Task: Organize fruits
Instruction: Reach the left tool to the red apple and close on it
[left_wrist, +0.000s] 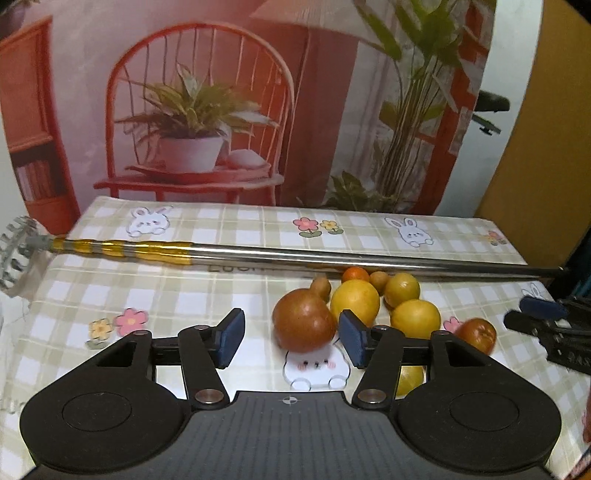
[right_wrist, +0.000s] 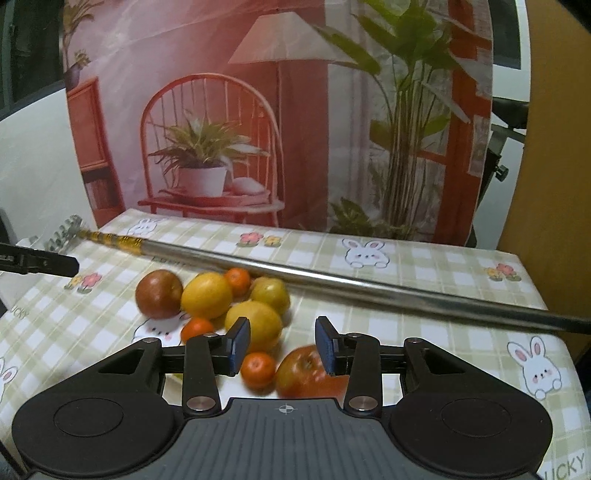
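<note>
The fruits (right_wrist: 221, 306) lie clustered mid-worktop (right_wrist: 424, 266), just before a metal pole (right_wrist: 332, 277). Both claws tilt downward above them: the left claw (left_wrist: 291, 338) part open, empty; the right claw (right_wrist: 282, 343) narrower, gripping nothing.

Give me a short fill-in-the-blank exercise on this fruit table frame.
1. The long metal pole lies on the table ____ the fruit pile, as both cameras see it.
2. The checked tablecloth is printed with flowers and ____.
3. The left gripper holds ____ between its pads.
4. The backdrop shows a potted plant on a red ____.

Missing words: behind; rabbits; nothing; chair
</note>
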